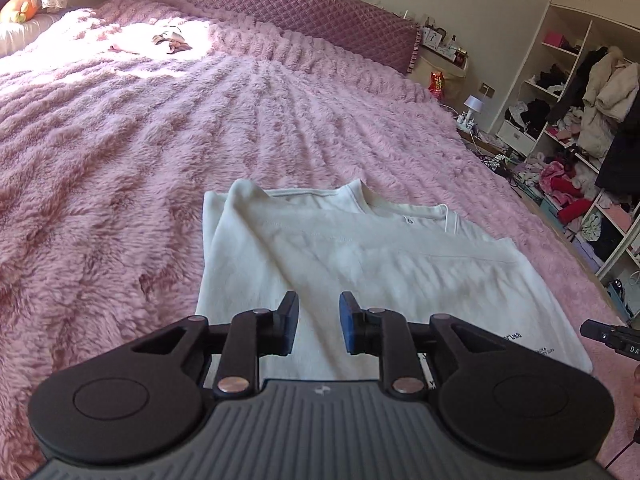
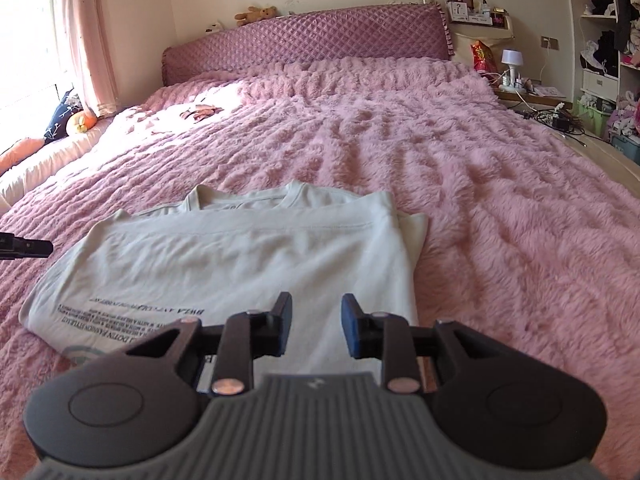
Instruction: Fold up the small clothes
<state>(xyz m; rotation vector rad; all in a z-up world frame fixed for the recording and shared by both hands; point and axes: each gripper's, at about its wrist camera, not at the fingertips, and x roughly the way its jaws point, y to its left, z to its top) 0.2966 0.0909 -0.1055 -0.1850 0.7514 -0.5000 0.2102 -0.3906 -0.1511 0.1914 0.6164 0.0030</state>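
Sleeves are folded in; your left gripper (image 1: 319,322) and right gripper (image 2: 316,326) hang apart, empty, over the shirt (image 2: 240,264). Next, take the 6 o'clock hem and carry it toward 12.

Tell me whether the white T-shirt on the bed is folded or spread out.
Partly folded. The white T-shirt has both sides turned in over its body, the collar showing at the far end. It lies flat on the pink blanket; no crosswise fold yet.

left claw (image 1: 319,322): jaws apart, nothing between them, poised over near hem | white T-shirt (image 1: 360,264): partly folded, flat on pink fluffy bedspread (image 1: 120,160), neckline at far end, dark print near right hem | purple quilted headboard (image 1: 280,4) behind | open wardrobe shelves (image 1: 568,100), cluttered, at right
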